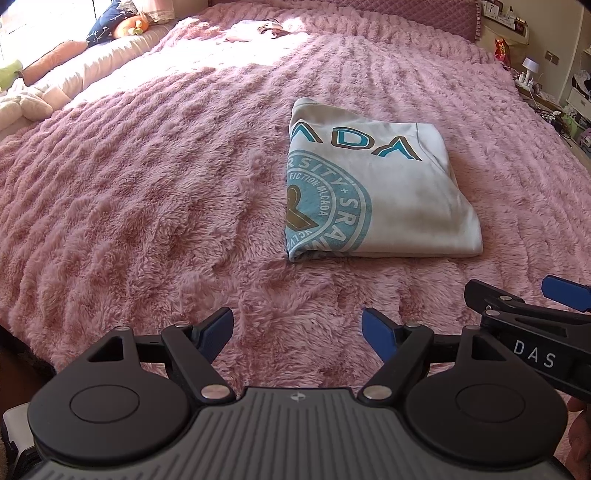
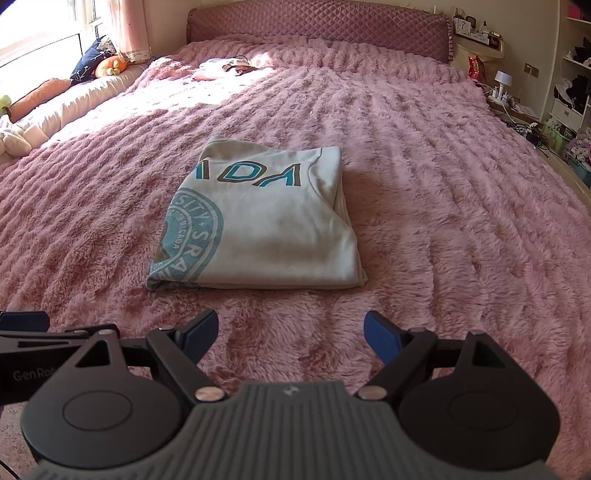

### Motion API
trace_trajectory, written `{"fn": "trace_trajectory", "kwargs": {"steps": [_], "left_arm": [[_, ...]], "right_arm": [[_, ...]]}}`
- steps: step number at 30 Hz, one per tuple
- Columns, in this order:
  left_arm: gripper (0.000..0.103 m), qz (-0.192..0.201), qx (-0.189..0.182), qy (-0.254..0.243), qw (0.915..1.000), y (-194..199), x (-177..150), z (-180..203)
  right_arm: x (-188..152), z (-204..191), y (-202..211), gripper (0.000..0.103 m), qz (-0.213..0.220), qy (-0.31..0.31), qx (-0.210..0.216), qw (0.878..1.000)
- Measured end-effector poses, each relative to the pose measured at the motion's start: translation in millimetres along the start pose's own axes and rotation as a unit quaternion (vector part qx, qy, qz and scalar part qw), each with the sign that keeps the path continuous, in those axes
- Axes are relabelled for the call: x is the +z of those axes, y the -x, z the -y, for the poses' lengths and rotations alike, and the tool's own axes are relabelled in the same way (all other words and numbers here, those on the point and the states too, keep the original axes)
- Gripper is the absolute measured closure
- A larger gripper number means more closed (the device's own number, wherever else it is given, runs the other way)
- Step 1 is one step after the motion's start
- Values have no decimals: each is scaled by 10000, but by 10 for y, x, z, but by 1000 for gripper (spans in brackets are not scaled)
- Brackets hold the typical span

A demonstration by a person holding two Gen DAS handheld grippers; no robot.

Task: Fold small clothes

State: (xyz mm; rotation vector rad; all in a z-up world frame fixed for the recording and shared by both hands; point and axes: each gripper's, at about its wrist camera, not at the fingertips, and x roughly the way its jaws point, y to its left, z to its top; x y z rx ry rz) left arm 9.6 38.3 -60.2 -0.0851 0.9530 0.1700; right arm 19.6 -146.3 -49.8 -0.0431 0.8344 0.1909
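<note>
Both the left gripper and right gripper hover with jaws wide over the pink bed; beyond them lies the folded shirt, and beyond it, near the headboard, perhaps more clothes.

Location: home bedroom. I face a bed under a fluffy pink blanket; quilted headboard at 12 o'clock; cushions and plush toys by the sunlit window at 10; bedside lamp and cluttered shelves at 2.
</note>
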Motion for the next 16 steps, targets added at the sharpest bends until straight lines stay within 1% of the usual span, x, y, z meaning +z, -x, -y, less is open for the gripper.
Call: {"fn": "trace_trajectory", "kwargs": {"steps": [4,7,10,16], "left_arm": [[11,91,0,-7,10000,12,-18,5],[11,188,-111,9,9998,27,-24,1],[14,289,-150,-60,9995,38,-35,29],[13,76,20,8,10000,-11,-10,51]], "right_arm": [[-5,-2,-20,21,-21,-10,22,10000],[-3,6,-35,21,-35,-40,13,10000],[-4,-2,-43,21,-42,-31,-29,10000],[-4,2,-59,21,-70,-2,-35,10000]]}}
